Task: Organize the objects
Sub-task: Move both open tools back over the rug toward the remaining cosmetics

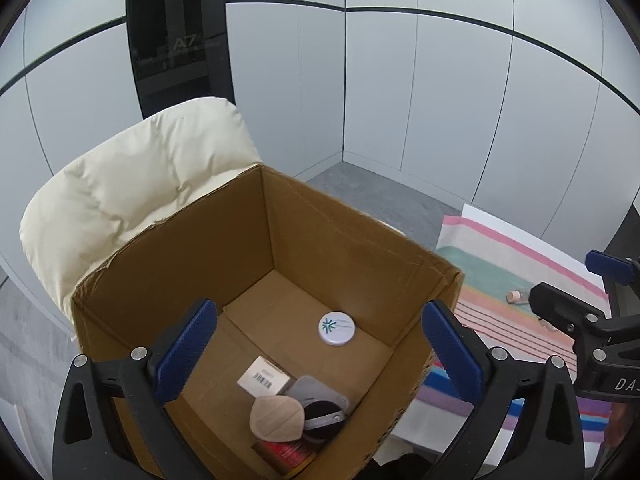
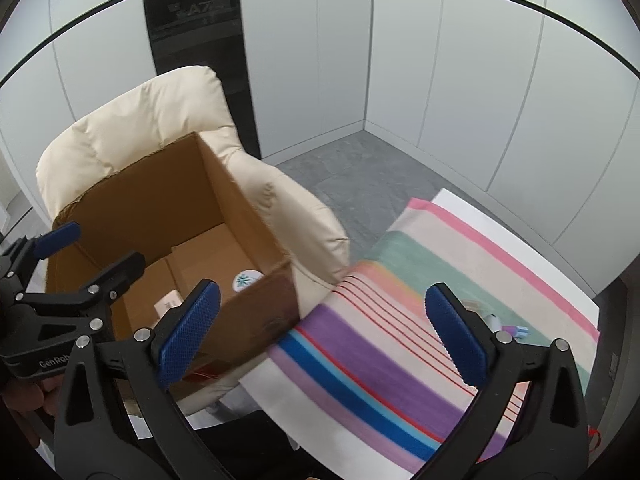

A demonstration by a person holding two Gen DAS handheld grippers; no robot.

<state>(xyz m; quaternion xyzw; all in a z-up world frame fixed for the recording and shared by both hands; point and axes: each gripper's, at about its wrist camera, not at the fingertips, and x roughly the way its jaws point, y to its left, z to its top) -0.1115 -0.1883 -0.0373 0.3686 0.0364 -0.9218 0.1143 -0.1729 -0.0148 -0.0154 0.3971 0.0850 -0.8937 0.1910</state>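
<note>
An open cardboard box [image 1: 168,264] [image 2: 136,208] rests on a cream armchair. Inside lie a white round tin [image 1: 337,329] [image 2: 245,280], a white barcoded carton [image 1: 263,378], a beige puff [image 1: 276,417], a grey case [image 1: 316,394], a black puff [image 1: 323,420] and a red packet [image 1: 286,453]. My left gripper [image 1: 320,350] hangs open over the box, nothing between its fingers. My right gripper [image 2: 324,336] is open and empty above the box's near corner and the striped cloth [image 2: 400,360]. Small items [image 2: 496,326] lie on the cloth beyond its right finger; a small pink bottle [image 1: 516,295] is one of them.
The cream armchair [image 1: 120,200] [image 2: 160,112] stands against pale wall panels with a dark panel [image 1: 176,32] behind it. The striped cloth covers a white table [image 2: 500,224] to the right. Grey floor [image 2: 352,176] lies between chair and wall corner.
</note>
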